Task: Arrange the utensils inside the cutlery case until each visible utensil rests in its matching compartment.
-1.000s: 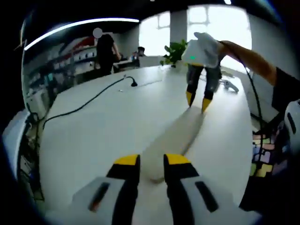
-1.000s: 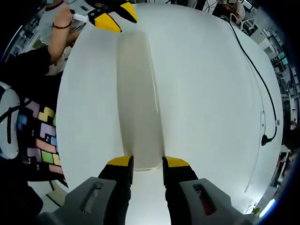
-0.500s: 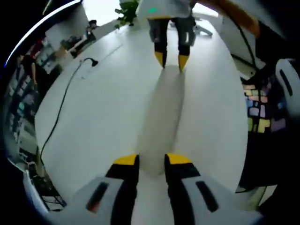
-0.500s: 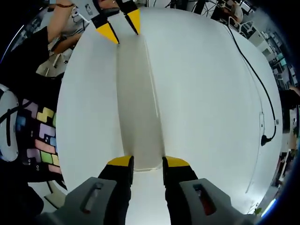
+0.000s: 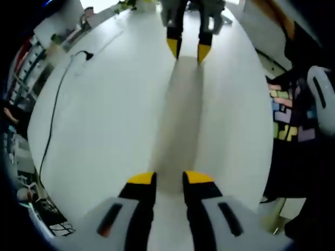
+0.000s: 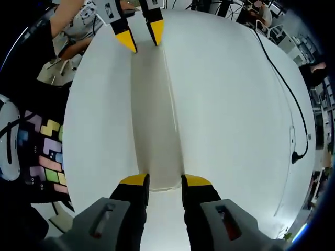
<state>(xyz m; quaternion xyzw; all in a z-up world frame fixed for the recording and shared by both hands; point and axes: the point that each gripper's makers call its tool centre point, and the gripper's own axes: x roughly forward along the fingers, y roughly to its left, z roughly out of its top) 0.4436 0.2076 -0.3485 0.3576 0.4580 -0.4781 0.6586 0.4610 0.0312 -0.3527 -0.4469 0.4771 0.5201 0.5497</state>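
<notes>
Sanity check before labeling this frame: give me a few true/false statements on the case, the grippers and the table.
1. The cutlery case lies on the white table. True.
2. The case is open with utensils sorted inside. False: it looks closed, and I see no utensils.
3. The left gripper and right gripper stand at opposite ends of the case. True.
4. A black cable lies across the case. False: it lies on the table, well apart from the case.
5. Both grippers have their jaws shut tight. False: each pair stands parted at its end of the case.

grey hand-held gripper, yellow fingertips; black block-print shirt.
</notes>
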